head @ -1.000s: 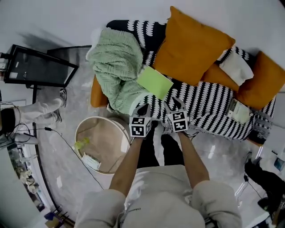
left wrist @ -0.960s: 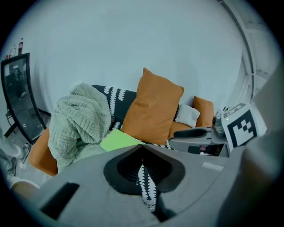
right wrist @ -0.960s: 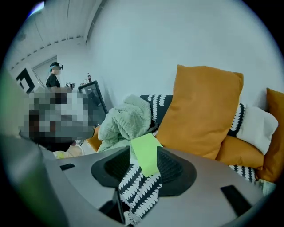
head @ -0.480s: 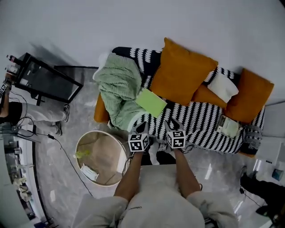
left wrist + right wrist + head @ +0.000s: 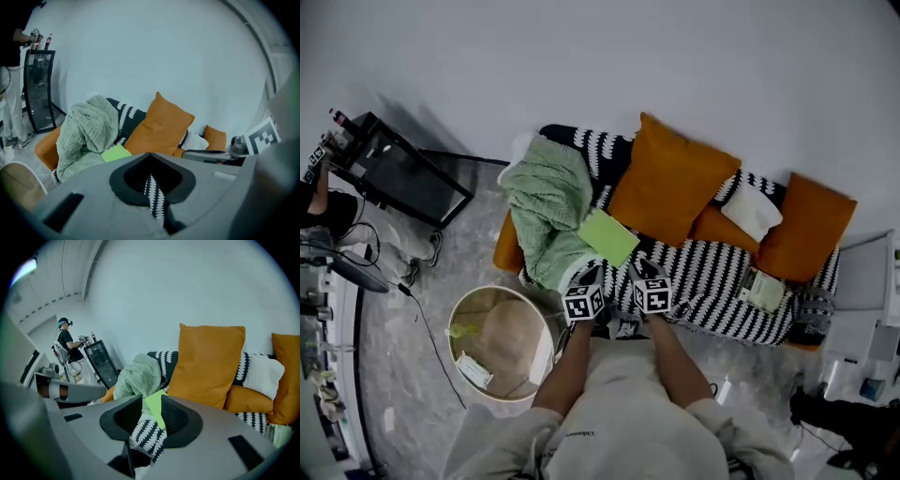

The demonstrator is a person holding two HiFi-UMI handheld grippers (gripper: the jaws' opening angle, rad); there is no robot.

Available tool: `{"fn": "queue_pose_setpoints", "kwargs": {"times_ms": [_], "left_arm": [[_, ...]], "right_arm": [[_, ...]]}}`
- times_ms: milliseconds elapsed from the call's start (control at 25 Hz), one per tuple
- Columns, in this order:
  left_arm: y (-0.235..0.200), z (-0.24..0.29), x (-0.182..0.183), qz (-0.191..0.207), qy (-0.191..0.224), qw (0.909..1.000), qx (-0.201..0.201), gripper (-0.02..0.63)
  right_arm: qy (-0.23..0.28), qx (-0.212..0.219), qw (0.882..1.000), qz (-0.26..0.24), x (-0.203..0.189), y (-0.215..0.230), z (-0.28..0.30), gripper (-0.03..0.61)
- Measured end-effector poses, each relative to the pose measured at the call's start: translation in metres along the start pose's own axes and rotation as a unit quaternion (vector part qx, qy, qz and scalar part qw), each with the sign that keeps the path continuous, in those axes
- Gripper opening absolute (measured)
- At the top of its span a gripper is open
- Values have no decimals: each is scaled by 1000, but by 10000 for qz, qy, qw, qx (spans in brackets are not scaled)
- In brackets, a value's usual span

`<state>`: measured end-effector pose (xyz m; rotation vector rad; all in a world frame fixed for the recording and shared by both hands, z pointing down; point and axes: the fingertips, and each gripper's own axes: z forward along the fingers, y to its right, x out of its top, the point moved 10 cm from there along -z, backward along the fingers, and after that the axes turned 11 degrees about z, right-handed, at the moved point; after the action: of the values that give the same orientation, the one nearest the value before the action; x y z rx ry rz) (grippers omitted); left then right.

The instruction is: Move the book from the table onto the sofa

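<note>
Green book [image 5: 607, 236] found lying on striped sofa [image 5: 722, 272], touching crumpled green blanket [image 5: 546, 202], beside orange cushion [image 5: 670, 183], left tongs [image 5: 589, 276] held closed on nothing, right tongs [image 5: 641, 270] held apart and empty, both positioned at sofa's front edge, round desk [image 5: 492, 289] noted lower left.

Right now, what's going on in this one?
A person stands facing the sofa with a hand-held gripper in each hand. The green book already lies on the sofa seat, next to the green blanket and an orange cushion, not on the round table. Neither gripper holds anything. The left hand-held gripper has its jaws nearly together, the right hand-held gripper has them apart, and both sit short of the book.
</note>
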<state>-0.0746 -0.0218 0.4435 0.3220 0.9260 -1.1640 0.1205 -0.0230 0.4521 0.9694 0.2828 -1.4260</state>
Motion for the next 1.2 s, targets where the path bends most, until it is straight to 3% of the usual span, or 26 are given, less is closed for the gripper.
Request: {"fn": "queue_pose_setpoints", "kwargs": {"times_ms": [280,760,1200], "left_arm": [[-2,1,5,229,-24,9997,-36,9],[-4,-5,-3,389,-304,9988,-21,9],[5,-4,1,616,-243,9975,-246,9]], "right_arm": [[-306,110,9988,-364,-6,-5,8,117],[-456,95,9985,-299,-15,-7,8,89],[-445,23,9977,-514,-11,-9,6,15]]}}
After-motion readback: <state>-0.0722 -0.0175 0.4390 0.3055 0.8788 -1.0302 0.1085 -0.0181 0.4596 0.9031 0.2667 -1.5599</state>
